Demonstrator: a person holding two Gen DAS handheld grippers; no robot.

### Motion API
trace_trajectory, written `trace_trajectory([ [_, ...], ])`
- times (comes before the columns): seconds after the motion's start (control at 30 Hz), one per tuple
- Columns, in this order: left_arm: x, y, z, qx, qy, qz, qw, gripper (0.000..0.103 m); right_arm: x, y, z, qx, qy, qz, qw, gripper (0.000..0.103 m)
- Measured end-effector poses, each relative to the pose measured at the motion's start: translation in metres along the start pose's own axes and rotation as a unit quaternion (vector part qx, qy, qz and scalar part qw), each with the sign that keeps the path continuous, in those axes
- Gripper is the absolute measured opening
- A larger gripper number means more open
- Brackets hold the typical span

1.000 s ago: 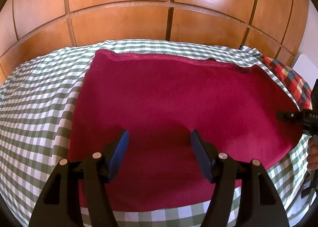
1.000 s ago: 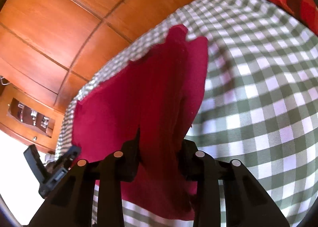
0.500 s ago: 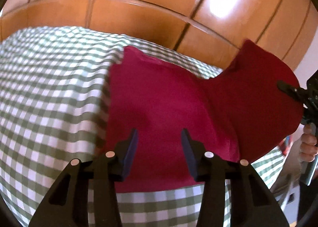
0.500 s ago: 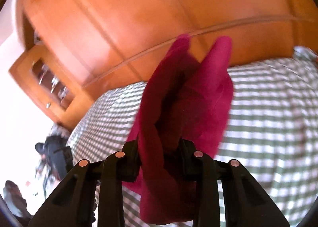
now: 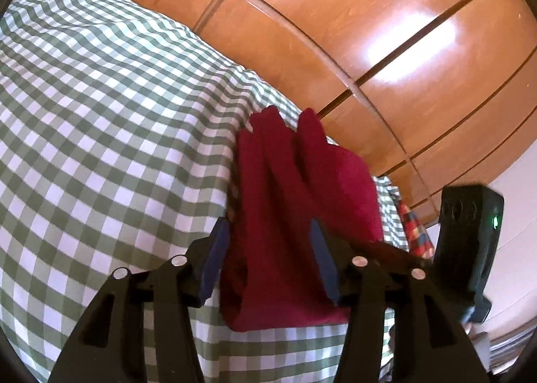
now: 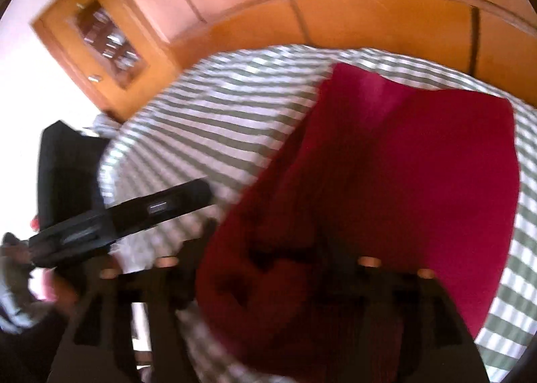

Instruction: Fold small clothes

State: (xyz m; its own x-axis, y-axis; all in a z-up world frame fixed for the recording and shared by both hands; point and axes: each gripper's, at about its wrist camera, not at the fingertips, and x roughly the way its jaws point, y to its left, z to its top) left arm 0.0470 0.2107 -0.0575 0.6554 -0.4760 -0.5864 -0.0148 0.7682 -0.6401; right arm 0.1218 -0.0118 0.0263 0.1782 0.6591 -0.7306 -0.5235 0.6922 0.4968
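We bring the red cloth over itself for the fold, our left gripper half-open around it, our right gripper's jaws just opening, grip unclear.

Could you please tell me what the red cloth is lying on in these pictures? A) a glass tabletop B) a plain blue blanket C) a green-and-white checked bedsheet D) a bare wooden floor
C: the red cloth lies bunched on a green-and-white checked bedsheet, with wooden panelling behind the bed.
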Motion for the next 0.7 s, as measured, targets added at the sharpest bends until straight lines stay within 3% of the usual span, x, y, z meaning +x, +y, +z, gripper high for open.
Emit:
trace_trajectory([
  [0.13, 0.003, -0.008, 0.011, -0.005, 0.009, -0.032, 0.9994, 0.054, -0.049, -0.011, -0.019, 0.022, -0.034, 0.053, 0.998, 0.069],
  [0.27, 0.006, -0.022, 0.023, -0.001, 0.016, -0.068, 0.9975, 0.057, -0.086, -0.026, -0.046, 0.031, -0.059, 0.001, 0.998, 0.069],
  [0.37, 0.021, -0.034, 0.030, 0.010, 0.046, -0.080, 0.9957, 0.060, -0.098, -0.041, -0.065, 0.045, -0.059, -0.044, 0.996, 0.069],
  [0.47, 0.046, -0.045, 0.031, 0.024, 0.089, -0.056, 0.9941, 0.061, -0.092, -0.048, -0.073, 0.046, -0.055, -0.073, 0.995, 0.069],
  [0.57, 0.062, -0.049, 0.029, 0.015, 0.124, -0.061, 0.9903, 0.062, -0.078, -0.039, -0.077, 0.020, -0.047, -0.090, 0.995, 0.069],
  [0.7, 0.065, -0.053, 0.026, 0.005, 0.135, -0.074, 0.9881, 0.062, -0.052, -0.015, -0.077, -0.036, -0.029, -0.113, 0.993, 0.069],
])
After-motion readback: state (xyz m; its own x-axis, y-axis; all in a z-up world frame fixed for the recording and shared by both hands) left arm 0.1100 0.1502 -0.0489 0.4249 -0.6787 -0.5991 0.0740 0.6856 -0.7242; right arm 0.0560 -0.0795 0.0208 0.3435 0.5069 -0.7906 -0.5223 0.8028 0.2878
